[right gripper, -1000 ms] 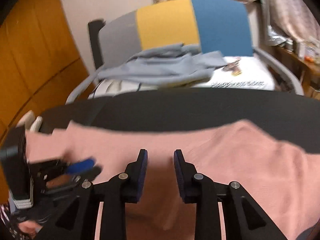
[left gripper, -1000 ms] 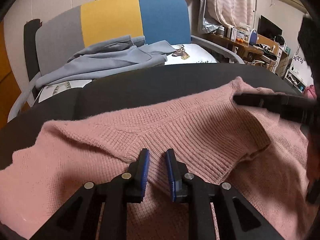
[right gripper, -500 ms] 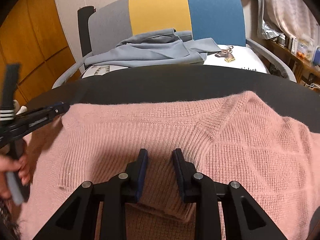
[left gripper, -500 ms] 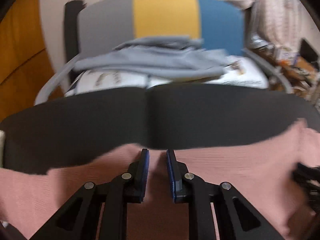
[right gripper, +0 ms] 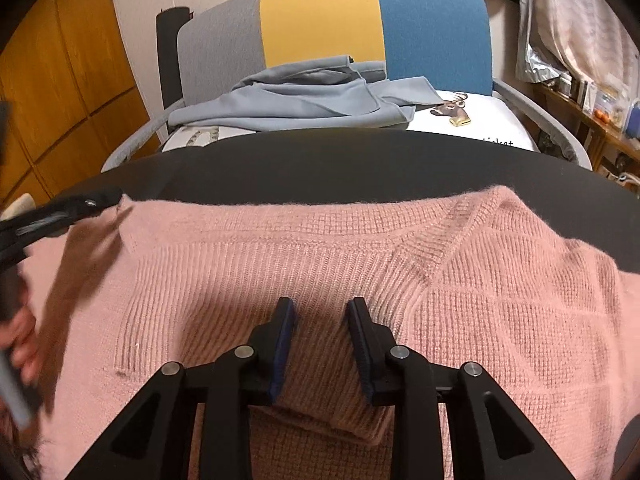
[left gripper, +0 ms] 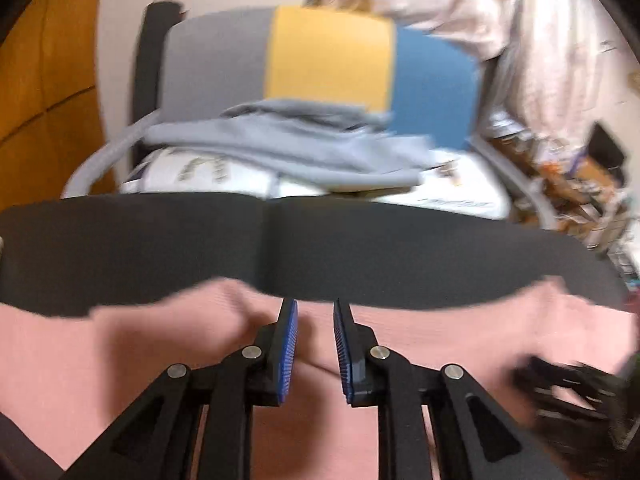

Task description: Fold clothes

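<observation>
2 claws on 1 pink sweater (right gripper: 480,300), which lies spread flat on the black tabletop (right gripper: 320,168), neck toward 12 o'clock.

R claw (right gripper: 320,308): right wrist cam shows it low-centre on the sweater, just at 7 o'clock of the V-neck point. Jaws part-way apart and have just opened a little. A raised fold of ribbed knit fills the gap and both pads touch it, so still pinched. The folded edge bunches under the claw at 6 o'clock.

L claw (left gripper: 314,312): left wrist cam is blurred. Narrow gap with pink knit in it, creases running into the pads, so it reads as a pinch on the sweater's far edge. The edge lifts into a hump at 10 o'clock of the tips, bare tabletop just beyond at 12. From the right cam, the L claw sits at 9–10 o'clock, tip on the sweater's far-left corner, with the person's hand (right gripper: 20,340) behind it at 8.

Bkgd at 12: chair (right gripper: 320,20) w/ grey/yellow/blue back. On its seat a grey garment (right gripper: 312,100) lies over a white deer-print cushion (right gripper: 472,124), well apart from the sweater.
</observation>
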Tool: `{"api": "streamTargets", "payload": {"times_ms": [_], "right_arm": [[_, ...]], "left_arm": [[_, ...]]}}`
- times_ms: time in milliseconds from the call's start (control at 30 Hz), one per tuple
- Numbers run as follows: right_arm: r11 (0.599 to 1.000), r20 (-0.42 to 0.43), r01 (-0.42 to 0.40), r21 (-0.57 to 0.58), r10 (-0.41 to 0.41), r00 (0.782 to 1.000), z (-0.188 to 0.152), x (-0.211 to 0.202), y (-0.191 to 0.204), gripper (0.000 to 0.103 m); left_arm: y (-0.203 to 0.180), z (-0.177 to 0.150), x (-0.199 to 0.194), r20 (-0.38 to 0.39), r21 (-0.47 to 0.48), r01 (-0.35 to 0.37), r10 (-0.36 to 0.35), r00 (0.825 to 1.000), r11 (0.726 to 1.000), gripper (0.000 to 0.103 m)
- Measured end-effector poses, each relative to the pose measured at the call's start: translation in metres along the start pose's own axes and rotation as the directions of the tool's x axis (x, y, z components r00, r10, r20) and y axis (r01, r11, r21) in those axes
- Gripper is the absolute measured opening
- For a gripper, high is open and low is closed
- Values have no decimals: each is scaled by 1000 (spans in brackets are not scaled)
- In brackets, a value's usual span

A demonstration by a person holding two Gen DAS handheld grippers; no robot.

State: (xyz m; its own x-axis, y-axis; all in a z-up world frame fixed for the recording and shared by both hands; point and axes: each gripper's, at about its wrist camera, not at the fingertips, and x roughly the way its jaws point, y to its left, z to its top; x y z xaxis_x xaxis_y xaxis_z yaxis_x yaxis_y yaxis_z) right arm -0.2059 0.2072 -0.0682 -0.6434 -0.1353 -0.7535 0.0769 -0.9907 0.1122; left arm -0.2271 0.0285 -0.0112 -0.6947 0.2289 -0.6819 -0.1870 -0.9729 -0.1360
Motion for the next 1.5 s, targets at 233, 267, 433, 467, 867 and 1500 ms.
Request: {"api": "streamTargets", "payload": {"times_ms": [233, 267, 433, 467, 867, 1500], "right_arm": [[976, 65, -100, 191, 89, 994, 0, -36, -38, 33], [966, 90, -113, 232, 94, 991, -2, -48, -51, 34], [896, 140, -54, 442, -9, 990, -22, -104, -156, 53], [872, 136, -22, 490, -51, 989, -28, -115, -186, 54], [390, -46, 249, 886, -461, 886, -120, -211, -454, 63], [547, 105, 197, 814, -472, 875, -57, -231, -431, 5]], "left_arm": [[-69, -49, 11, -114, 165, 52, -34, 993, 985, 19], [-72, -51, 10, -103, 182, 41, -22, 994, 982, 21], [-75, -51, 14, -100, 190, 33, -14, 995, 981, 22], [-77, -52, 14, -98, 190, 32, -14, 995, 981, 22], [-81, -55, 7, -83, 216, 2, 16, 996, 976, 22], [-69, -52, 7, -93, 164, 58, -43, 995, 985, 22]]}}
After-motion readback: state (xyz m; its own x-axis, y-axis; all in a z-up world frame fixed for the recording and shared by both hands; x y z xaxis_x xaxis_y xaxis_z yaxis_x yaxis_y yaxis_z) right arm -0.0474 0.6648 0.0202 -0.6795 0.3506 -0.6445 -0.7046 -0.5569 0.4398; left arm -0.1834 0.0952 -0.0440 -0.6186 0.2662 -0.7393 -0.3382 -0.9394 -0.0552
